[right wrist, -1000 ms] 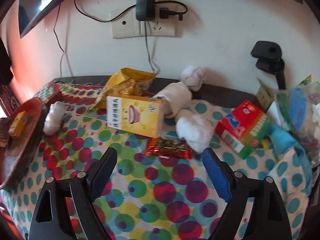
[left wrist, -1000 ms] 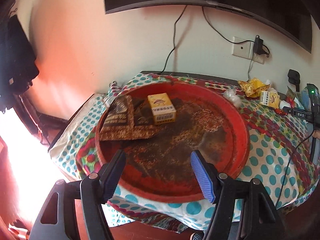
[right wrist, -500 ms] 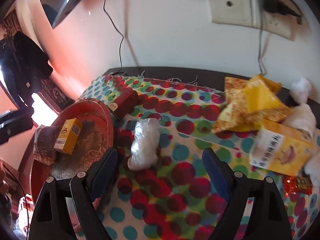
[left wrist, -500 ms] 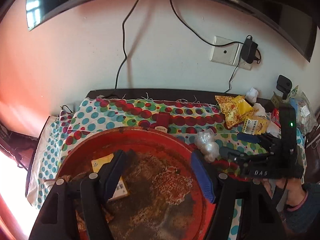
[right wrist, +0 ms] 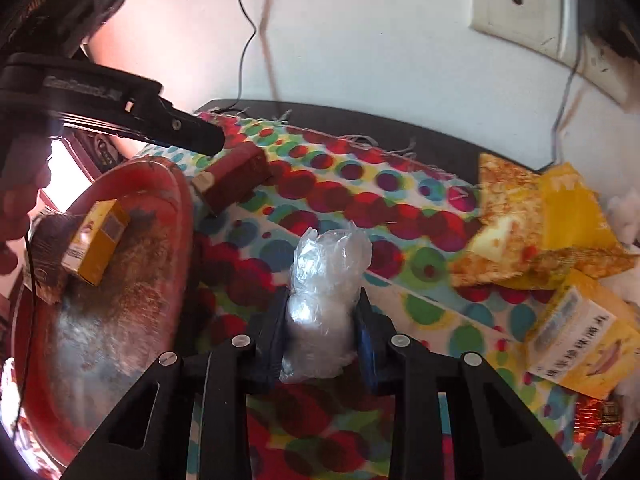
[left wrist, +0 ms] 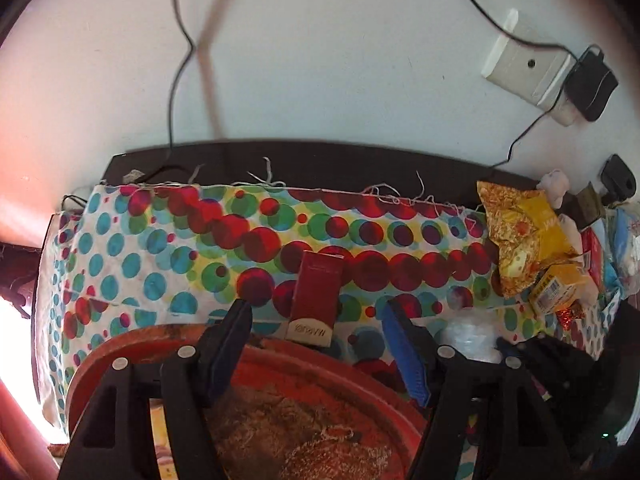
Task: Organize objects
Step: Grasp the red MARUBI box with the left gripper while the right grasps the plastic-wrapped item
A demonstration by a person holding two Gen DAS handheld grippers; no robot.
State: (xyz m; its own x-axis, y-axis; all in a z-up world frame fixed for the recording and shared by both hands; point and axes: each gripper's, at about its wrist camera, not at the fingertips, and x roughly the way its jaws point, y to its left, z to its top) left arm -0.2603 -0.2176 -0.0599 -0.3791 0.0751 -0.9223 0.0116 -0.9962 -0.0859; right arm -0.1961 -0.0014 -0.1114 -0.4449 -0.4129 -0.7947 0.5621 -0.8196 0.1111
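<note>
The red box (left wrist: 316,292) between the left gripper's fingers bears upside-down, unclear lettering; the yellow carton (right wrist: 584,340) right of the right gripper carries blurred Chinese characters.

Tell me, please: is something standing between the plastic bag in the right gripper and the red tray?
Nothing visible. The right gripper is closing on the plastic bag, and only bare dotted cloth separates it from the red tray. The red box lies farther back.

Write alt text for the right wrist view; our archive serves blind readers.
The right claw is closing on a clear plastic bag on a polka-dot cloth, beside a red tray holding a yellow box.
</note>
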